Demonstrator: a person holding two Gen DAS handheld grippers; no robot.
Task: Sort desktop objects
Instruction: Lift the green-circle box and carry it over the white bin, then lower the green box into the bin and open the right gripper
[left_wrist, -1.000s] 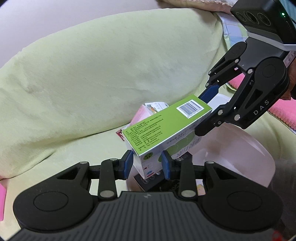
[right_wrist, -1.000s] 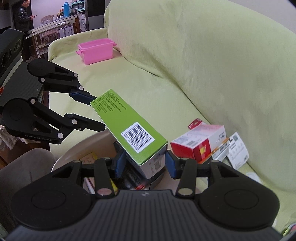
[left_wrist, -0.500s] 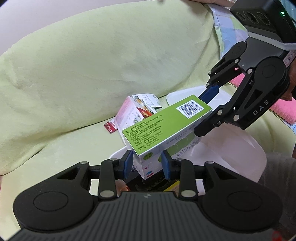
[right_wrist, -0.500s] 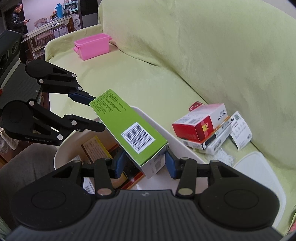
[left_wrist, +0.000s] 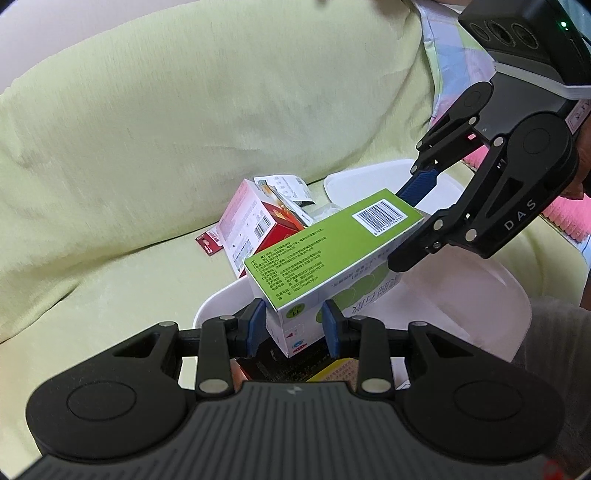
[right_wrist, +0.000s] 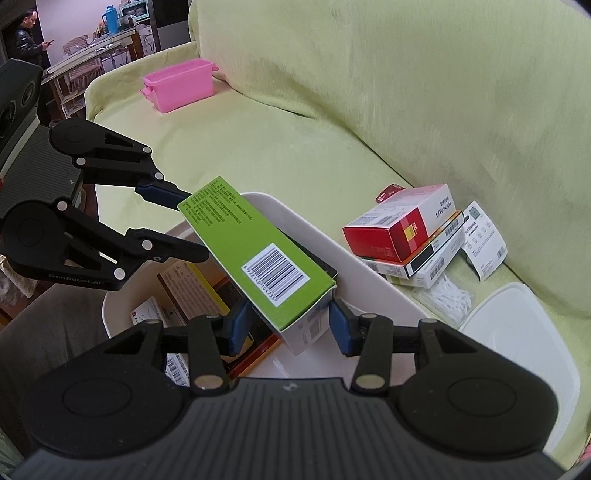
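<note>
Both grippers lowered green box (left_wrist: 332, 251) toward bin (right_wrist: 373, 280), contents half-hidden.

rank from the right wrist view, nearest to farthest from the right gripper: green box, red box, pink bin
1. green box, between the right gripper fingers, over the white tub.
2. red box, ahead to the right, atop a stack on the sofa.
3. pink bin, far back left on the sofa.

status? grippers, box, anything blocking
Left gripper and right gripper each clamp an end of the green box. Box tilted over the white bin. Nothing blocking.
</note>
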